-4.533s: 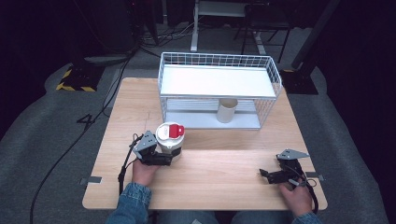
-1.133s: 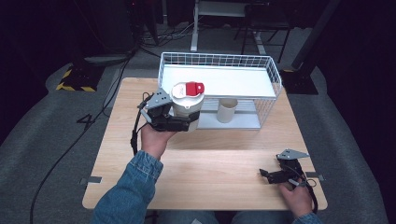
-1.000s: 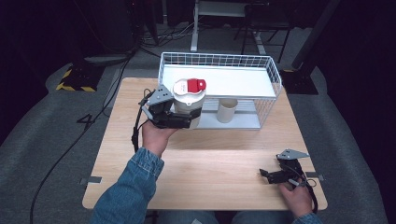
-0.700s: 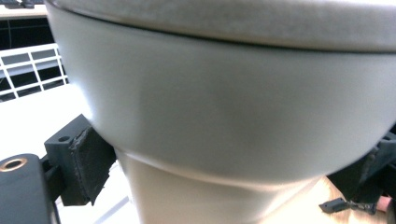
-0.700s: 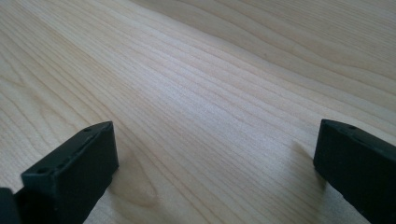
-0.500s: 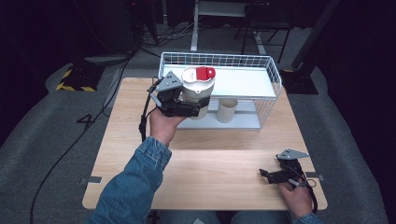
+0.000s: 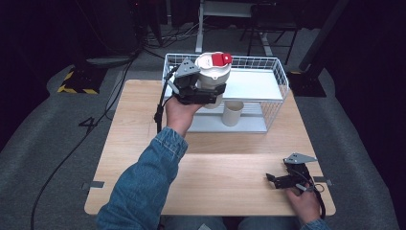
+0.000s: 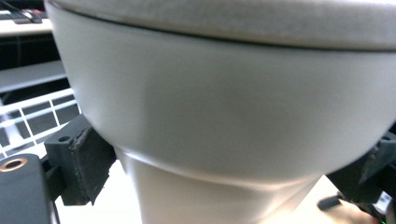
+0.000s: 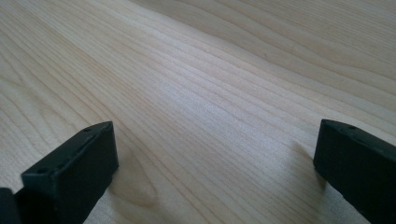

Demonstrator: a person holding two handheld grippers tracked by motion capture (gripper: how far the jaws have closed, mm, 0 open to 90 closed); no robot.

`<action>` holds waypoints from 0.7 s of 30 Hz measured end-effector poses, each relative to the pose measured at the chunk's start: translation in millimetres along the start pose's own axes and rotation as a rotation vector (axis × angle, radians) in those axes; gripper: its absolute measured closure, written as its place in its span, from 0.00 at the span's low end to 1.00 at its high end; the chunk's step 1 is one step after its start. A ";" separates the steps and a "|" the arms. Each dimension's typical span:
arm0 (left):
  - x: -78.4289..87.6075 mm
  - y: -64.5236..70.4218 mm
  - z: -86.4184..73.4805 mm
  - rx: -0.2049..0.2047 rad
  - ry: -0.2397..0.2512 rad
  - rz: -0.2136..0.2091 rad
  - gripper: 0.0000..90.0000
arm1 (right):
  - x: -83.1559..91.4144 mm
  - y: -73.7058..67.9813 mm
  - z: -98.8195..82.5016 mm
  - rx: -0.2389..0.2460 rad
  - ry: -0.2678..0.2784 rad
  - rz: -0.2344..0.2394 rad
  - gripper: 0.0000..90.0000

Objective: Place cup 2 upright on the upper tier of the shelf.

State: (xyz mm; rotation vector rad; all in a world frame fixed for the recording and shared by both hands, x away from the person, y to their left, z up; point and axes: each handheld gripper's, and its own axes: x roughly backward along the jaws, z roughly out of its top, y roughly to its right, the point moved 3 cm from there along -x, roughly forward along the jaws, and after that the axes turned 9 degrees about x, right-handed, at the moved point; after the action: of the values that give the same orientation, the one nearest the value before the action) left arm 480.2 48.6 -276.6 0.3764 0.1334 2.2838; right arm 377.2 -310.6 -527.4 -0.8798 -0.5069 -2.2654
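Note:
A white container (image 7: 212, 74) with a red lid tab is held up in the air at the front left corner of the white wire rack (image 7: 280, 76). My left gripper (image 7: 205, 92) is shut on the container's body. Its pale wall (image 8: 224, 121) sits pinched between the two black jaws in the left gripper view. My right gripper (image 7: 276, 179) rests open on the wooden table (image 7: 230, 167) near the front right edge. The right gripper view has bare wood (image 9: 210, 107) between the wide-apart jaws.
The rack has a white upper shelf (image 7: 253, 84) and a lower tray with a beige cup (image 7: 233, 113) standing on it. A black cable (image 7: 72, 153) trails off the table's left side onto the grey floor.
The left gripper has lifted the container from the front left of the table and carried it up and right to the rack's corner. The right gripper has stayed put.

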 end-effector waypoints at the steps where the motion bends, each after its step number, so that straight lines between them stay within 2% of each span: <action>1: -2.5 0.2 1.8 -0.004 0.006 0.004 0.10 | 0.0 0.0 0.0 0.000 0.000 0.000 0.00; 5: -14.4 -0.7 11.2 -0.013 0.029 0.019 0.10 | -0.3 0.4 0.2 0.000 -0.002 -0.004 0.00; 8: -22.5 -2.2 16.7 -0.005 0.035 0.026 0.10 | -0.3 0.3 0.3 -0.003 -0.001 -0.005 0.00; 16: -44.0 -3.7 25.0 -0.019 0.046 0.046 0.10 | -0.6 0.4 0.6 -0.005 -0.001 -0.007 0.00; 21: -58.3 -6.3 28.7 0.011 0.054 0.048 0.10 | -0.5 0.4 0.6 -0.005 -0.001 -0.007 0.00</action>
State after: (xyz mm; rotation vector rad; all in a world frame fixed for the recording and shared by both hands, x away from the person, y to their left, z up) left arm 530.6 9.1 -263.9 0.3267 0.1661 2.3428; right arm 378.0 -310.2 -527.3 -0.8827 -0.5060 -2.2733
